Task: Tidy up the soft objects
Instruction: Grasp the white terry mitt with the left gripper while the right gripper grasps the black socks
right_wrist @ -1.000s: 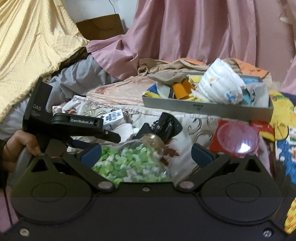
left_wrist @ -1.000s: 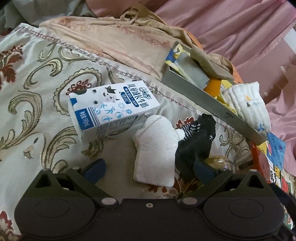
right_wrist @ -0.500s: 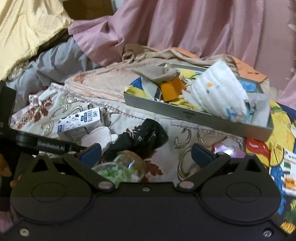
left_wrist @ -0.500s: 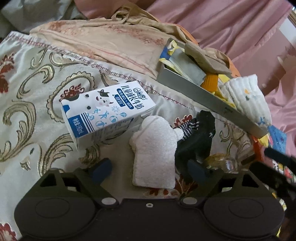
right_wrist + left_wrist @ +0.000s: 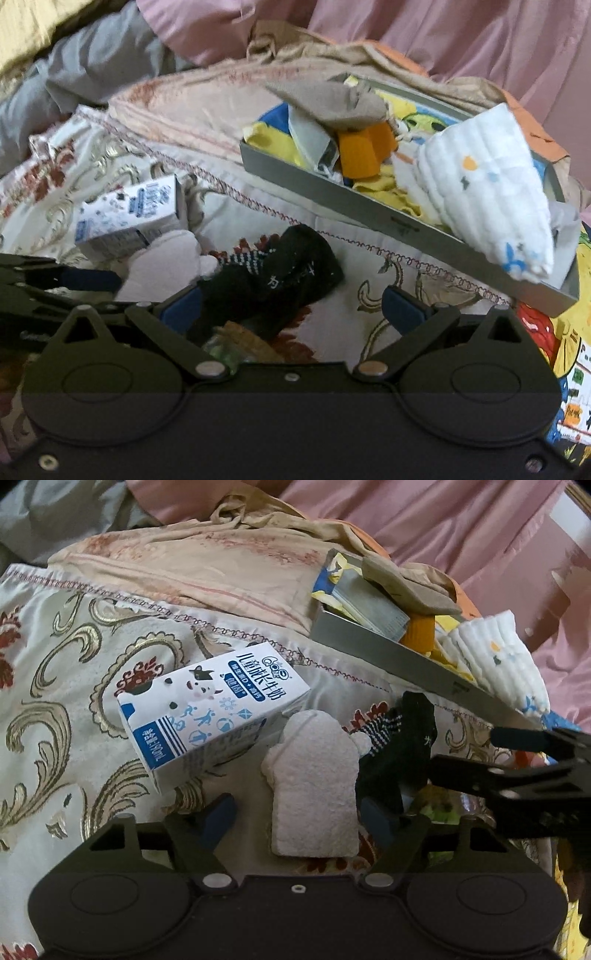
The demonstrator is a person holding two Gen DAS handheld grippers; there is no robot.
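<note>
A white fuzzy mitten-shaped cloth [image 5: 314, 779] lies on the patterned bedspread, between the fingers of my open left gripper [image 5: 299, 818]; it also shows in the right wrist view [image 5: 162, 266]. A black sock with a striped cuff [image 5: 399, 753] lies just right of it, and in the right wrist view [image 5: 273, 280] it sits between the fingers of my open right gripper [image 5: 291, 310]. A grey tray [image 5: 373, 218] holds several soft cloths, among them a white quilted cloth [image 5: 491, 192] and a tan sock [image 5: 328, 99].
A milk carton [image 5: 210, 709] lies left of the white cloth. A glass jar with a cork [image 5: 236, 347] lies under the right gripper. My right gripper's body [image 5: 517, 775] reaches in at the right of the left view. Pink curtains hang behind.
My right gripper has moved forward and down over the jar toward the black sock. My left gripper has closed in on the white cloth. Both stay open.
</note>
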